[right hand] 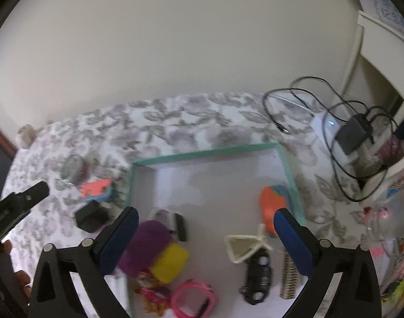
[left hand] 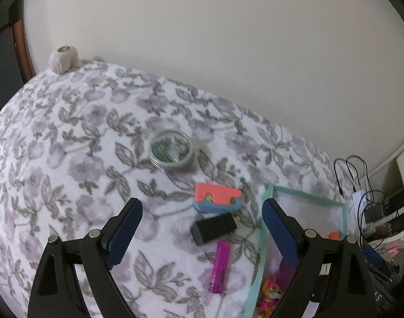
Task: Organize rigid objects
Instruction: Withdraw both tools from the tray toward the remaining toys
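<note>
A floral blanket (left hand: pixel 69 137) covers the work surface, and on it sits a shallow white box with a teal rim (right hand: pixel 207 153). The left gripper (left hand: pixel 202 228) hangs wide open over the blanket with nothing between its jaws; below it lie a black block (left hand: pixel 213 228), a coral-and-blue block (left hand: pixel 217 197) just beyond it, and a magenta tube (left hand: pixel 220 270) nearer the camera, all just left of the box wall. Farther off stands a round clear jar (left hand: pixel 171 149), and a pale ball of yarn (left hand: pixel 62 59) rests at the blanket's far corner. The right gripper (right hand: pixel 205 238) is also fully open and empty, held above the box, where a purple piece (right hand: pixel 144 246), a yellow block (right hand: pixel 170 262), a pink ring (right hand: pixel 194 300), a white-framed mirror (right hand: pixel 243 246), a black toy car (right hand: pixel 257 275) and an orange toy (right hand: pixel 270 209) crowd the floor. Cables and a charger (right hand: pixel 351 132) clutter the right side.
</note>
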Demonstrator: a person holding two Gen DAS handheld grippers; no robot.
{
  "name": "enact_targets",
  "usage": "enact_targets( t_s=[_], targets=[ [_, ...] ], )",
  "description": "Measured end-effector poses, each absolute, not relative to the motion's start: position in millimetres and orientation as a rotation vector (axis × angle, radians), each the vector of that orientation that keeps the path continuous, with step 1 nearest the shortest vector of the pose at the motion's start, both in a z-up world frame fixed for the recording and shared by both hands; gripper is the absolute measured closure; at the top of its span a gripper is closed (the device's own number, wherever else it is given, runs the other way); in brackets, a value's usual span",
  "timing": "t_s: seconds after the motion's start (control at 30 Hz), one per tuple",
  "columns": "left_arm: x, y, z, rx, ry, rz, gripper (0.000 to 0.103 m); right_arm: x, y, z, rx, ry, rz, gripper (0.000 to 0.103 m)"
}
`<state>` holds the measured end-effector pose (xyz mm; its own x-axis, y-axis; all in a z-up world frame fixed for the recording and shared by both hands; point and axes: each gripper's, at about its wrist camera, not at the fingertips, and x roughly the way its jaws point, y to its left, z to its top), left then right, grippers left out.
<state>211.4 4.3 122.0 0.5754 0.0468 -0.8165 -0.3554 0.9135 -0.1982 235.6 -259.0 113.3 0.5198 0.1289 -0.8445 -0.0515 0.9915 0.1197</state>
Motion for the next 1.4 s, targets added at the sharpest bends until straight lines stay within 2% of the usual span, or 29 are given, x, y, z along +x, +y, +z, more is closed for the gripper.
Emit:
enact_targets(
  t_s=[0.4, 0.67, 0.97, 1.4],
  targets=[
    [187.5, 83.4, 155.6, -0.421, 0.838, 0.371, 0.011, 228.9, -194.7, 126.5, 0.095, 0.963, 0.298, 0.000],
    [181.1, 120.8, 144.3, -0.496, 0.857, 0.424, 0.011, 226.1, -153.2, 116.7, 0.052, 0.965, 0.382, 0.000],
    [191.7, 121.1, 116.6, -0.528, 0.970, 0.378, 0.011, 224.7, -118.2, 87.8, -0.007, 1.047, 0.454, 0.001],
    [212.3, 89.4, 79.3, -0.469, 1.119, 0.257, 0.011, 219.5, -94.9, 57.6, -0.108, 1.125, 0.461, 0.026]
  ],
)
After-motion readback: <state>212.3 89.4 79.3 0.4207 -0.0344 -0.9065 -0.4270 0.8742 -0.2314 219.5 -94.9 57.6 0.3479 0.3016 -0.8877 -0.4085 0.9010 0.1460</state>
